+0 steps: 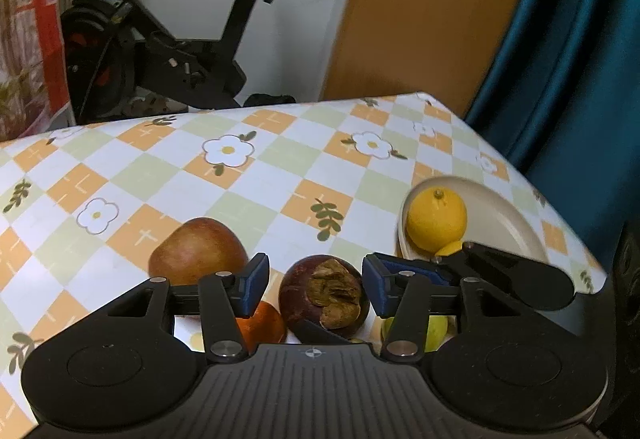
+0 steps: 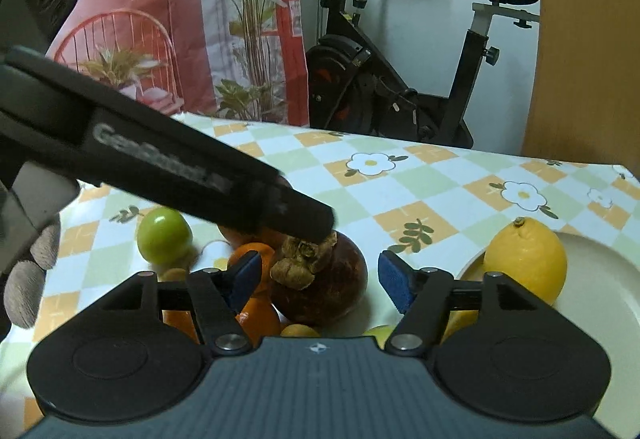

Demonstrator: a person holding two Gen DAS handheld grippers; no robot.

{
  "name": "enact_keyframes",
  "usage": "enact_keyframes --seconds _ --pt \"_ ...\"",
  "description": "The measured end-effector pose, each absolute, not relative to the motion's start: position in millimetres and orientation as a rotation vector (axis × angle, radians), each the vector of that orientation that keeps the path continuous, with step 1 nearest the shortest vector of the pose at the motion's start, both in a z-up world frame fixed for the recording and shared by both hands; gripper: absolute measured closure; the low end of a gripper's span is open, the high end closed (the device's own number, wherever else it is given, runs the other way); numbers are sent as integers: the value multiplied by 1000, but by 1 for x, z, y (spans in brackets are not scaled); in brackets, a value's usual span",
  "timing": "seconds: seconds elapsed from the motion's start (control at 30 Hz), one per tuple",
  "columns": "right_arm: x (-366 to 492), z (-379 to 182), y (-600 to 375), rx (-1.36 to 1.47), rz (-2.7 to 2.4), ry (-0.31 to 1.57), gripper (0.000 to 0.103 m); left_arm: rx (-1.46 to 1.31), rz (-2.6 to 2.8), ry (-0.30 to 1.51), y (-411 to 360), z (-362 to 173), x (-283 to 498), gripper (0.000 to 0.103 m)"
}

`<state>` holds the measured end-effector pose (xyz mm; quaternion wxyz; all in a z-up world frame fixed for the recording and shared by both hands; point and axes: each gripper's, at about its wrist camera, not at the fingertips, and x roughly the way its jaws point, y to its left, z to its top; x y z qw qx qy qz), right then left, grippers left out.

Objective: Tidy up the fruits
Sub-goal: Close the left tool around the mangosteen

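Mangosteen (image 1: 324, 293) sits on the bench (image 1: 200, 175) between the spread pads of the left gripper (image 1: 316, 285), with a gap showing on each side, so nothing is pinched. The right wrist view shows the same fruit just inside the right gripper (image 2: 318, 281), whose jaws also stand apart; the left pad is near its skin, though I cannot tell if it touches. Both grippers crowd 1 fruit, probably because it heads the loose cluster: an orange (image 2: 256, 279) touches it on the left, a green fruit (image 2: 164, 235) sits further left, and a reddish apple (image 1: 198, 251) lies beyond. The cream plate (image 1: 496, 215) at the bench's right edge already carries a lemon (image 1: 436, 219), resting against its near rim, which suggests the plate is the collecting spot. The left gripper's body slants across the right view, its tip over the mangosteen's dry calyx. A knitted sleeve (image 2: 28, 279) shows at the far left
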<state>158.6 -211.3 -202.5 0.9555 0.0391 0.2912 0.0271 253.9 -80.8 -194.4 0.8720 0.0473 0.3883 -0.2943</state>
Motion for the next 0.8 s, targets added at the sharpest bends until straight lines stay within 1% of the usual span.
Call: enact_keyframes --seconds 0.1,0.13,0.2,0.3,0.5,0.63,0.7,0.8 --pt "160 -205 -209 59 59 600 37 165 -634 816 -87 -202 253 49" --pt "160 -206 -208 45 67 604 40 182 -646 825 -88 -204 253 49" --pt "160 -209 -206 10 79 615 42 194 -660 833 -88 -205 254 49" --pt "160 -211 -208 3 95 612 42 176 -661 836 -85 -205 257 48" --pt "165 -214 -205 -16 91 621 40 138 -653 853 -83 -209 265 38" --pt "168 -216 -205 -18 98 633 40 105 -669 881 -83 -210 271 40" --pt "169 -216 -207 -13 103 633 41 70 -692 903 -81 -210 274 46" --pt "167 -214 -209 2 102 630 41 52 -698 908 -81 -208 271 46"
